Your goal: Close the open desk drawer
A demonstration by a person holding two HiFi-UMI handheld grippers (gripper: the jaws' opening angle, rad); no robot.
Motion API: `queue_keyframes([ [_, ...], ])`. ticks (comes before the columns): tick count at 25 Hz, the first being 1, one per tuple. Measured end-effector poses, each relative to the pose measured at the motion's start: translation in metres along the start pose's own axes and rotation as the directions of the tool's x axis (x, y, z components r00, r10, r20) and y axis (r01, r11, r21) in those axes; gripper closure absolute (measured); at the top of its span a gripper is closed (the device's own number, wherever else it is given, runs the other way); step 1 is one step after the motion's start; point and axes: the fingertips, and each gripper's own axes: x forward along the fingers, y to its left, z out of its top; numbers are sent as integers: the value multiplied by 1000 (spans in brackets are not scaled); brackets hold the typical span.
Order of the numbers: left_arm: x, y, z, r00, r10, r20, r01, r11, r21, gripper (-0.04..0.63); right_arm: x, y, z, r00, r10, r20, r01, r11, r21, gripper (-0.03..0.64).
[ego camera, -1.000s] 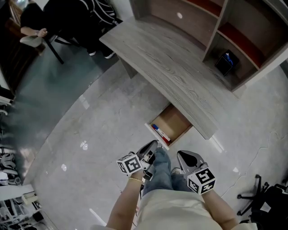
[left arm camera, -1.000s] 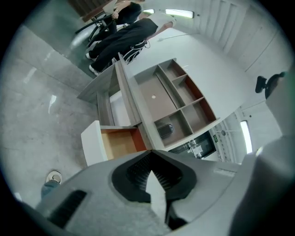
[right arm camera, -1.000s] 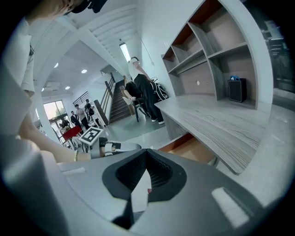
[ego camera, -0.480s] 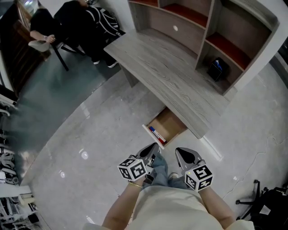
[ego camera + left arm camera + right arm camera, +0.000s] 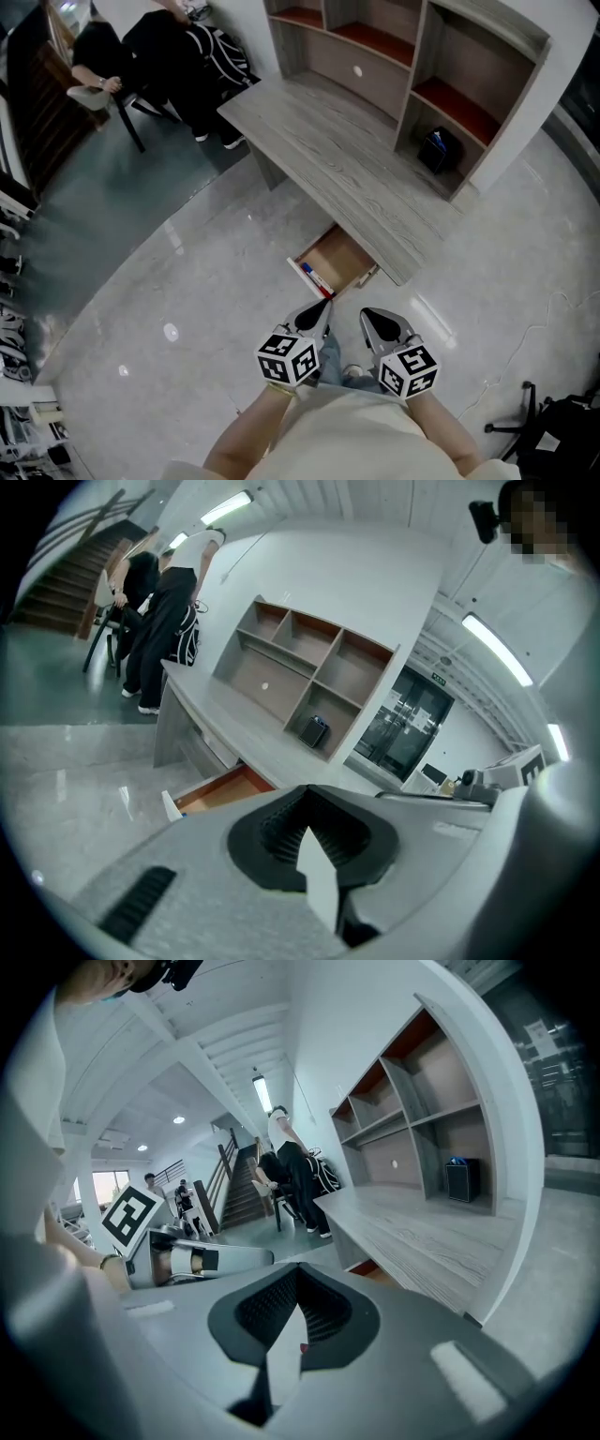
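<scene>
The brown wooden drawer sits open under the grey wood desk, at 12 o'clock from the left gripper and right gripper, both closed, empty.

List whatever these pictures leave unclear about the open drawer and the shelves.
Back half of the drawer: head view, under the desk top.
Red-and-blue items at its front: head view, too small to identify.
Dark object in the shelf unit: every view, too small to name.
</scene>
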Motion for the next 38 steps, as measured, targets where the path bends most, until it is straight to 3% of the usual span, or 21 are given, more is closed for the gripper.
queue_keyframes([
  [3, -2, -18, -2, 1000, 8, -3, -8, 997, 74, 597, -11, 1, 3, 1000, 0, 19, 0, 1000, 0, 611],
  [11, -6, -47, -15, 1000, 13, -9, -11, 987, 157, 597, -37, 4, 0, 999, -3, 54, 3, 1000, 1, 611],
  [38, -21, -72, -33, 1000, 9, 2, -9, 984, 178, 597, -64, 15, -8, 998, -15, 68, 18, 999, -44, 612],
])
